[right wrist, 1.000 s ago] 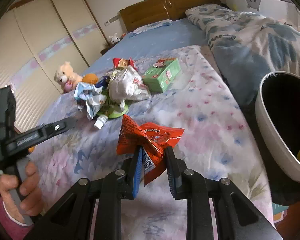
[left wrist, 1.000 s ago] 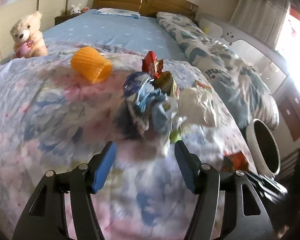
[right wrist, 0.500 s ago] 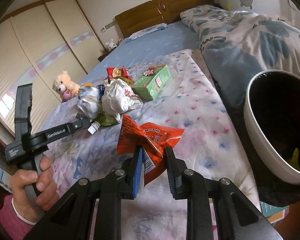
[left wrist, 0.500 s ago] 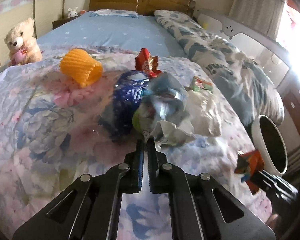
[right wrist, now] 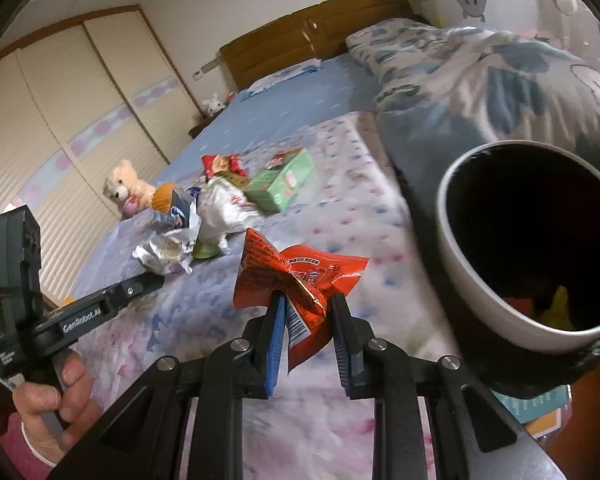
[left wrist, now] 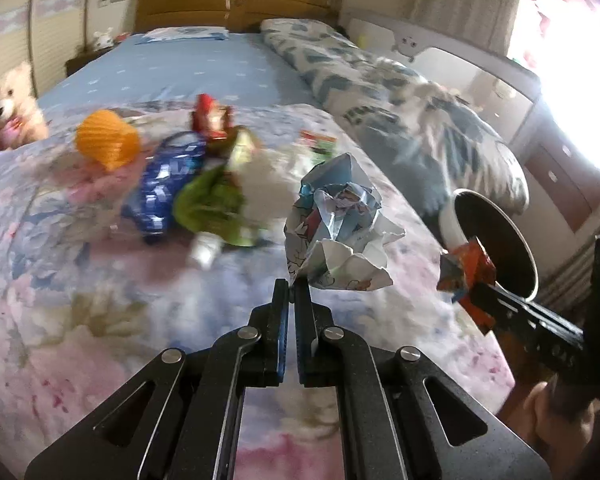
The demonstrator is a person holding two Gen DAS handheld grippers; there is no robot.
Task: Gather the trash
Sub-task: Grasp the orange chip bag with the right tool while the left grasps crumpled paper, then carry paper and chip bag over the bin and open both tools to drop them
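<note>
A crumpled pale blue and white printed wrapper (left wrist: pixel 338 224) is pinched by its lower corner between the fully closed jaws of the left gripper (left wrist: pixel 291 292), lifted above the floral bedspread (left wrist: pixel 100 320). A crinkled orange-red foil snack packet (right wrist: pixel 300 280) is clamped in the right gripper (right wrist: pixel 306 306), just beside the white round bin (right wrist: pixel 452 248) with its dark inside.

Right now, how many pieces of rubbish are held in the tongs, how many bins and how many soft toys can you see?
Rubbish held: 2 (crumpled blue-and-white wrapper in left tongs, red-orange foil packet in right tongs)
Bins: 1 (round white bin)
Soft toys: 2 (cream teddy bear, small white rabbit)
Total: 5
</note>
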